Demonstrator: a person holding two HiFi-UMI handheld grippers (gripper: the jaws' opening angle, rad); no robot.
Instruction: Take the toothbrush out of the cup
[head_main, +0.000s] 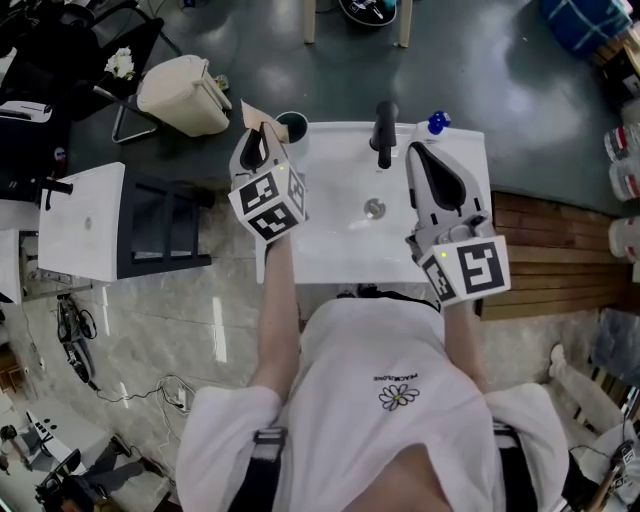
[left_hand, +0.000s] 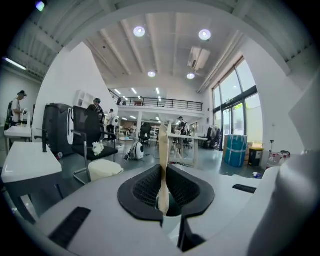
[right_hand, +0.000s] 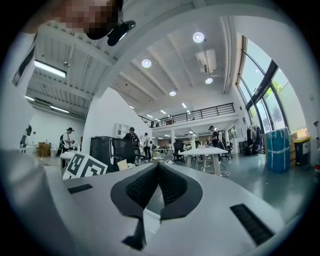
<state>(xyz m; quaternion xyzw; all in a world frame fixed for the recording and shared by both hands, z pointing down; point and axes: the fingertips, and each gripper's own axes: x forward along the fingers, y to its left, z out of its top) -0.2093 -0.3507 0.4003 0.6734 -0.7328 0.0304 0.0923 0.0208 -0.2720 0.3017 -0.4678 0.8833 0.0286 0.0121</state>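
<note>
Left tool (left_hand: 164, 169) pinching toothbrush (left_hand: 163, 145) upright over cup (head_main: 292, 124); right tool (right_hand: 158, 166) pressed together, empty, above sink (head_main: 340, 232).

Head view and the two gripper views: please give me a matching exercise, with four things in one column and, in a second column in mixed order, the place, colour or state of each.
Things:
1. toothbrush
2. right gripper
3. faucet
4. cup

Places and states:
A. black, at the far edge of the sink
B. jaws together, nothing between them
C. clamped upright in the left gripper
D. by the sink's far left corner

Pairs: 1-C, 2-B, 3-A, 4-D
</note>
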